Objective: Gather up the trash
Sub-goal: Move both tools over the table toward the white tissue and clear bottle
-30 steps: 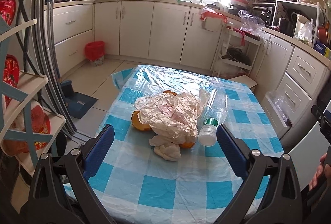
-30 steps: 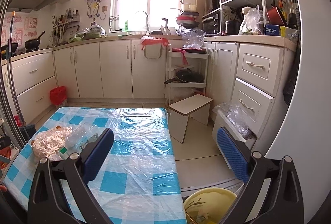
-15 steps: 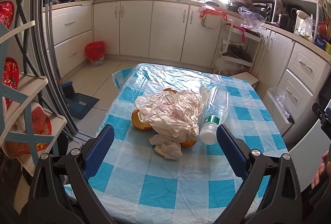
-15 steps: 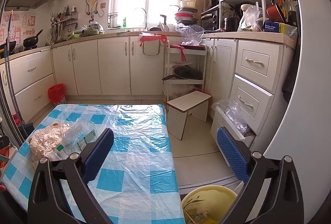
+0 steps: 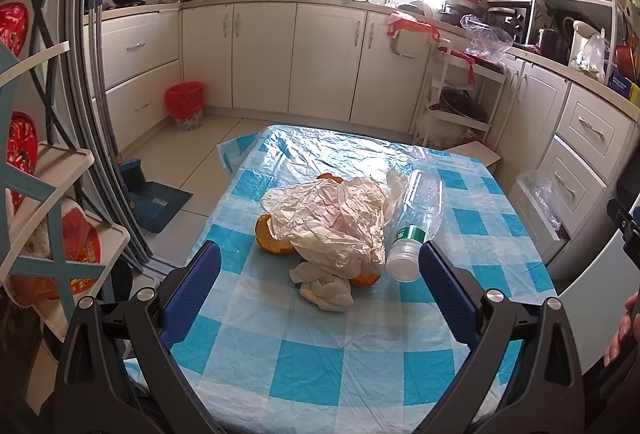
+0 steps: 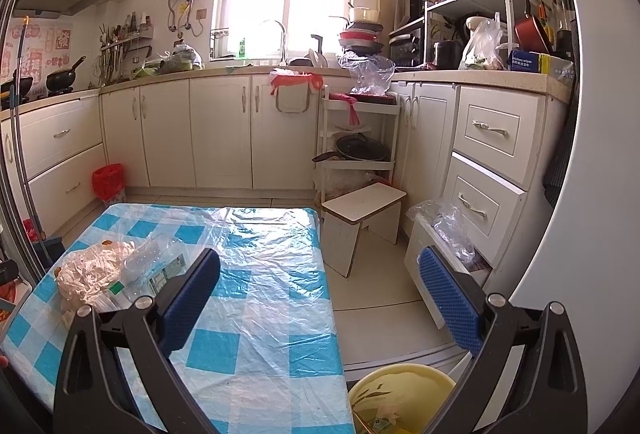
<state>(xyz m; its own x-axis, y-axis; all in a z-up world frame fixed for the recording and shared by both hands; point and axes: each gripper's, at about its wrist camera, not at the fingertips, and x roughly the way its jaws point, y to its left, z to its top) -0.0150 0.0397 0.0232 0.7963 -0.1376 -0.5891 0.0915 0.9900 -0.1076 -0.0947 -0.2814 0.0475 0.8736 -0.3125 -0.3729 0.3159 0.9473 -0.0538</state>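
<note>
1. A small kitchen is seen, with a table (image 5: 360, 354) covered in a blue-and-white checked cloth under clear plastic.
2. The trash is piled mid-table: a crumpled paper wrapper (image 5: 332, 222) draped over orange peels (image 5: 272, 238), a wadded tissue (image 5: 326, 288) just in front, and an empty plastic bottle (image 5: 416, 222) lying against the wrapper.
3. The left gripper (image 5: 320, 294) is held wide open, nothing gripped, short of the pile.
4. The right gripper (image 6: 320, 302) is also spread, empty, above the table's edge, with a yellow bin (image 6: 404, 390) below on the floor.
</note>
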